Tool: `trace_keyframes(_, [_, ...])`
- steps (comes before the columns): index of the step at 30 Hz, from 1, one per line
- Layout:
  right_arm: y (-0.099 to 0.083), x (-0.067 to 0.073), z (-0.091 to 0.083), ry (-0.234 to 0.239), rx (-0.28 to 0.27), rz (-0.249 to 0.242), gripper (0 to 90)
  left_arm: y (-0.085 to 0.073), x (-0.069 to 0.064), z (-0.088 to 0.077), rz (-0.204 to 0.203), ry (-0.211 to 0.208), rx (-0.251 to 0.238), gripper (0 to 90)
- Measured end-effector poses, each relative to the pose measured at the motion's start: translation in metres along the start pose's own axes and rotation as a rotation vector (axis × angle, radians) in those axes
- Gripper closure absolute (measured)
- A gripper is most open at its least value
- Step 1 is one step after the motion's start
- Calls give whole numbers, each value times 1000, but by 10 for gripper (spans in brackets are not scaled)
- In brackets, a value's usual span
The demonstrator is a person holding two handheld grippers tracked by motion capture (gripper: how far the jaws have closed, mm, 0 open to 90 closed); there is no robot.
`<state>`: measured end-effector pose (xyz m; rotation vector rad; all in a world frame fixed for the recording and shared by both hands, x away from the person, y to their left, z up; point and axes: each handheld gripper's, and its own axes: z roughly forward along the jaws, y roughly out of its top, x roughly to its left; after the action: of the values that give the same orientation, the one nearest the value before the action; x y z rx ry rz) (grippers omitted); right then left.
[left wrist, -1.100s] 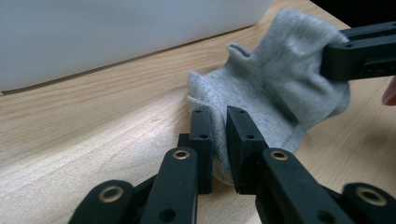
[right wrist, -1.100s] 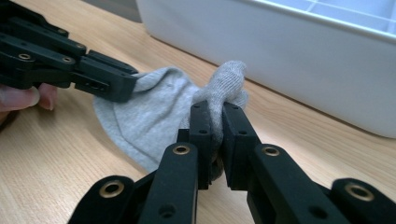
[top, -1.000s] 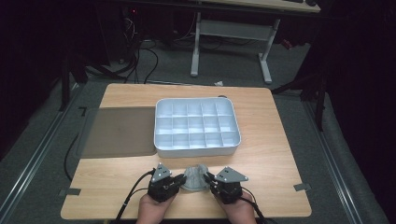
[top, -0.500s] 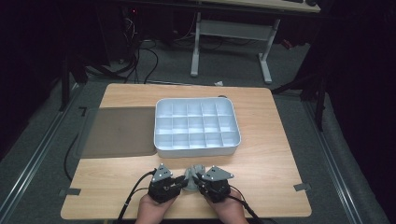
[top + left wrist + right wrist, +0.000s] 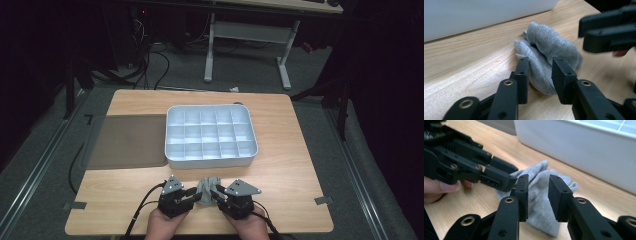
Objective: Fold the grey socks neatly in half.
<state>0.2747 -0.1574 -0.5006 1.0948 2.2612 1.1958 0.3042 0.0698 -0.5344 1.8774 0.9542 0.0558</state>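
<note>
One grey sock (image 5: pixel 207 186) is seen bunched on the table (image 5: pixel 290 165), at the near edge, just in front of the white tray (image 5: pixel 211 152) and between the two grippers. It is crumpled into a soft lump, folds standing up, toe or cuff not told apart.

The left gripper (image 5: pixel 196 197) is brought in from the sock's left side. In the left gripper view its jaws are set part-open on either side of the near fold of the sock (image 5: pixel 549 57); cloth lies between them, but a firm pinch is not shown. The right gripper (image 5: pixel 216 192) is brought in from the other side. In the right gripper view its jaws are likewise part-open with the sock (image 5: pixel 541 195) between them, not clamped tight as far as can be told.

Handling, judged: light, limp knit cloth, no stiffness, not fragile, not slippery on the wood. It will sag and stretch when lifted, so a raised fold or an edge is best taken, one end per gripper if it is to be spread or folded.

Counts: one sock, one tray with compartments in a grid of three rows by five, all apparently empty, one dark mat (image 5: pixel 127 141) left of the tray and touching it, two grippers, two hands.
</note>
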Motion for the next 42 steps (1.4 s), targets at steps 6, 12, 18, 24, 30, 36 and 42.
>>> trace_keyframes(6, [-4,3,10,7,28,6,717,-1,3,-10,-35,-14,-3,619])
trace_keyframes(12, [-10,2,20,-4,62,3,811,-2,6,-9,-40,14,38,704])
trace_keyframes(18, [-8,4,22,-6,53,-22,862,-3,3,-5,-9,32,65,813])
trace_keyframes(24, [0,8,25,-8,45,-46,860,-3,3,-4,-7,30,70,843])
trace_keyframes(30, [8,11,23,-12,21,-68,861,-4,2,-4,-5,30,70,842])
trace_keyframes(36, [6,15,32,5,60,-86,860,-4,2,-4,-4,30,72,837])
trace_keyframes(42, [0,19,32,39,70,-92,861,-4,3,-4,-4,29,76,835])
